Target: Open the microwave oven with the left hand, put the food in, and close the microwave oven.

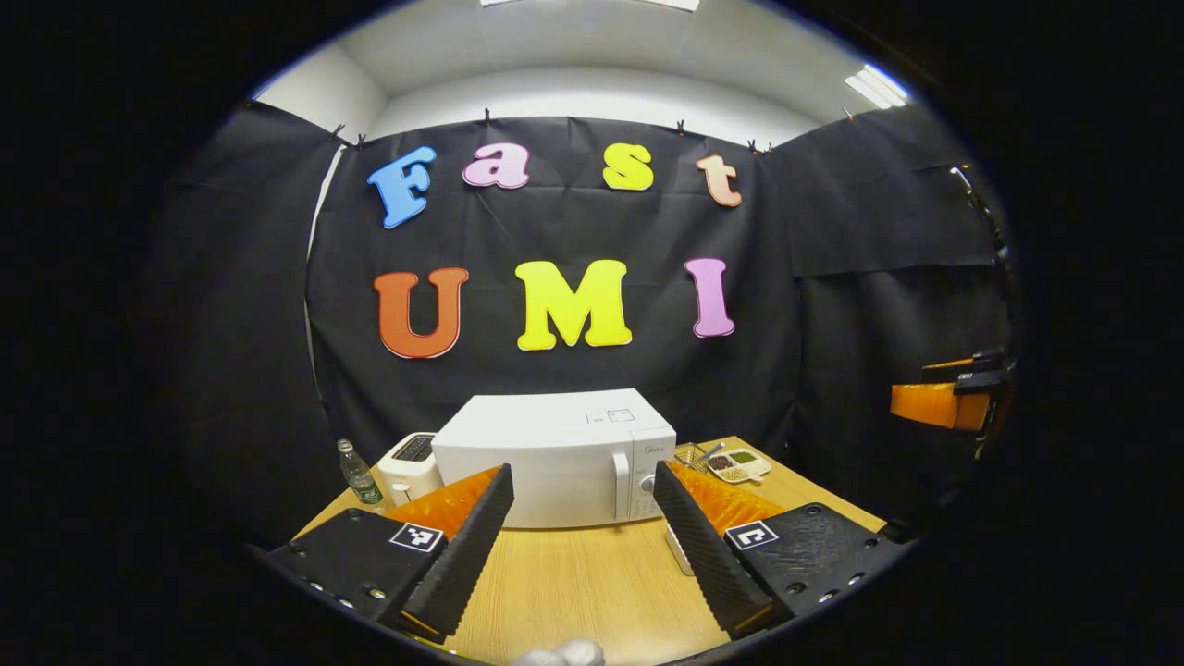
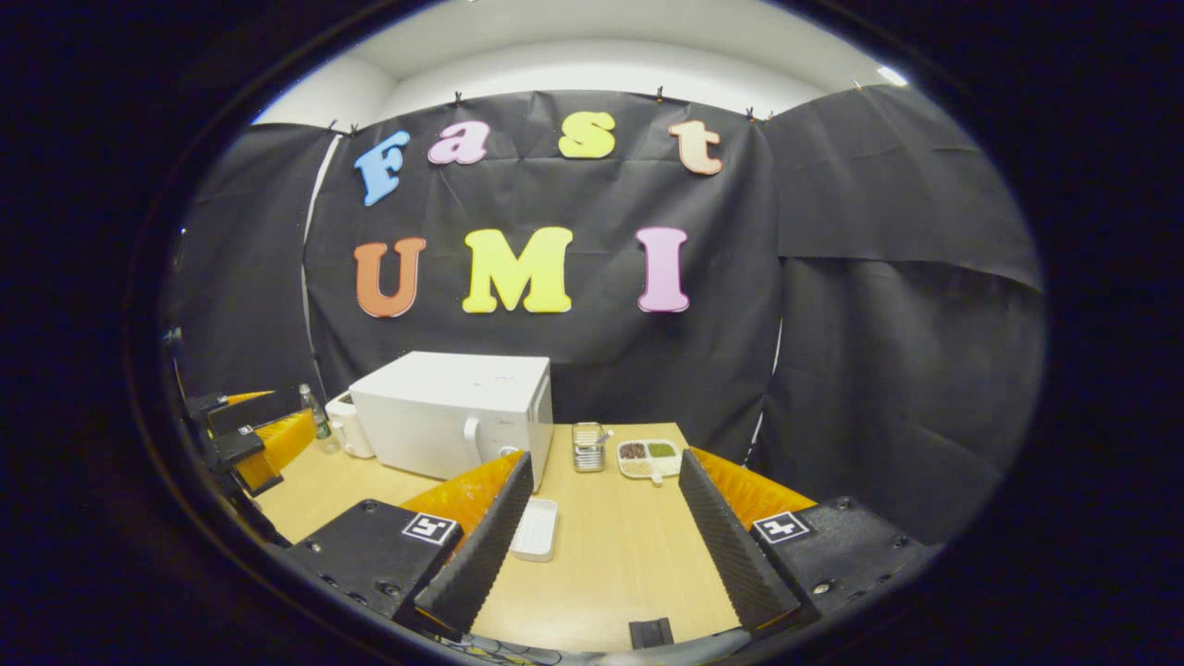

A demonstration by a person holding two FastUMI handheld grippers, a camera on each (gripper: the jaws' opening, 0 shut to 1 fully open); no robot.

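While both ribbed grippers, left gripper (image 1: 583,518) and right gripper (image 2: 606,509), gape empty, the boxy white microwave (image 1: 546,458) stands closed.

White is seen on the microwave oven (image 1: 546,458); pale woodgrain on the table (image 1: 592,583); orange and black on the left tool (image 1: 583,518).

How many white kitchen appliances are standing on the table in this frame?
2. The microwave stands at the middle back of the table, door shut. The toaster sits right beside it, on the side away from the door handle. Others could be hidden behind the microwave.
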